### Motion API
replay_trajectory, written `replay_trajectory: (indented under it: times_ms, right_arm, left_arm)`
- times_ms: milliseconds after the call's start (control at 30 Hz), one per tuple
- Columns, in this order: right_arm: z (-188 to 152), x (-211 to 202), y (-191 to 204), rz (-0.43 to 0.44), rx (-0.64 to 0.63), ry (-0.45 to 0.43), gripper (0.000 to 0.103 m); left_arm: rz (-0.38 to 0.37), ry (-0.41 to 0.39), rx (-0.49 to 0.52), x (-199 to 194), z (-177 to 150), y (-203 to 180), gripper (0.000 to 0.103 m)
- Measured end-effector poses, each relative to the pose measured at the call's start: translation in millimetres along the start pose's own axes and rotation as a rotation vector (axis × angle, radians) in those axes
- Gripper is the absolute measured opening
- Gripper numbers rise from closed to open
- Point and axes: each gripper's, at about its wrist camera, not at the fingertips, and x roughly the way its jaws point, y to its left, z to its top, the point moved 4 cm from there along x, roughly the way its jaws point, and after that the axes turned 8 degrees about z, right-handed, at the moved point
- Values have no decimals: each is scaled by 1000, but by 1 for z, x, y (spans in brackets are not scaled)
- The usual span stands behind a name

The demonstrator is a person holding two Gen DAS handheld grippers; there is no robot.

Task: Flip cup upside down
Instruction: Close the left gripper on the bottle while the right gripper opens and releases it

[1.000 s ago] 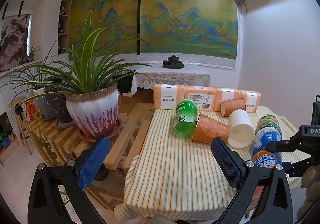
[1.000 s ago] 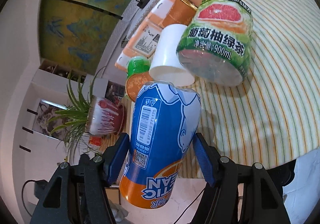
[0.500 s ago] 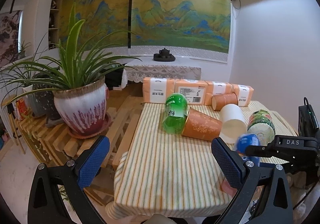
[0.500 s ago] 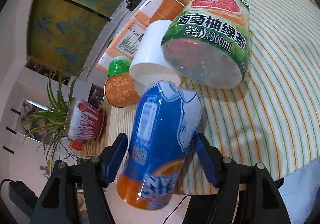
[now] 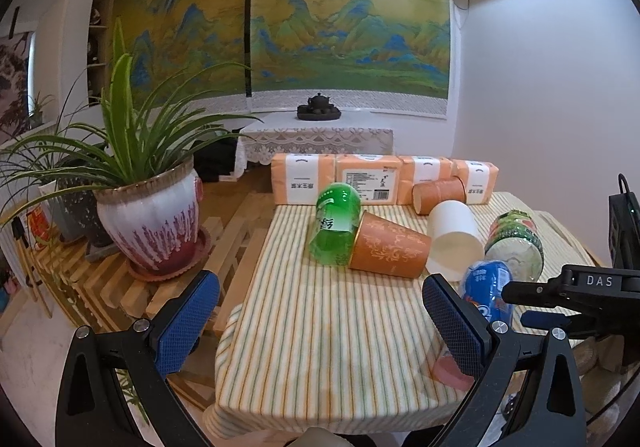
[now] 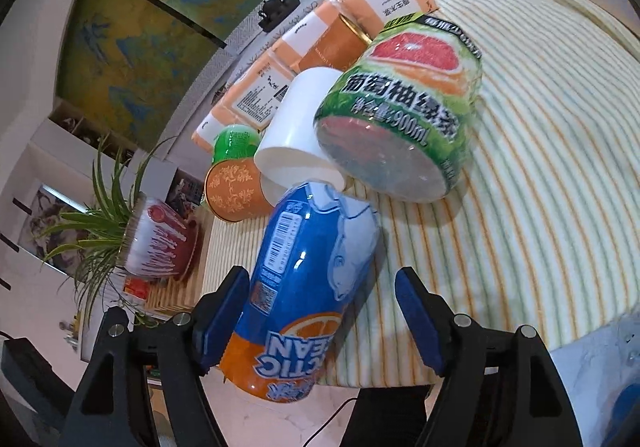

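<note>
White cup on its side, both grippers spread, barcoded blue can in right view

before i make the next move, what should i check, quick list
1. Left gripper open and empty: ok.
2. Right gripper free of the blue bottle: cannot tell; jaws spread, right pad clear, left pad close against it.
3. Blue bottle settled: cannot tell; its orange end hangs past the table edge.
4. Cups flipped: not ok; orange patterned cup and white cup lie on their sides.
5. Approach to the orange patterned cup: ok; bare striped cloth before it.
6. Orange patterned cup clear of neighbours: not ok; green bottle and white cup sit against it.
</note>
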Motion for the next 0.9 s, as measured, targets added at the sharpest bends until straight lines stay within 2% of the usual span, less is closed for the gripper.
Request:
replay_trajectory:
  times_ms: [167, 333, 567, 700, 900]
  right_arm:
    - [-4, -12, -5, -1, -17, -8, 72]
    - [-10, -31, -8, -61, -96, -60, 72]
    - [-17, -61, -9, -179, -225, -149, 72]
    - [-22, -73, -8, -242, -290, -184, 72]
    - [-28, -84, -12, -277, -320, -208, 72]
  left_arm:
    - [-31, 23, 21, 4, 2, -11, 103]
    - [-99, 64, 72, 11, 8, -31, 103]
    - [-293, 243, 199, 36, 16, -82, 103]
    - [-368, 354, 287, 54, 15, -114, 103]
    - [-446, 527, 320, 82, 15, -142, 103]
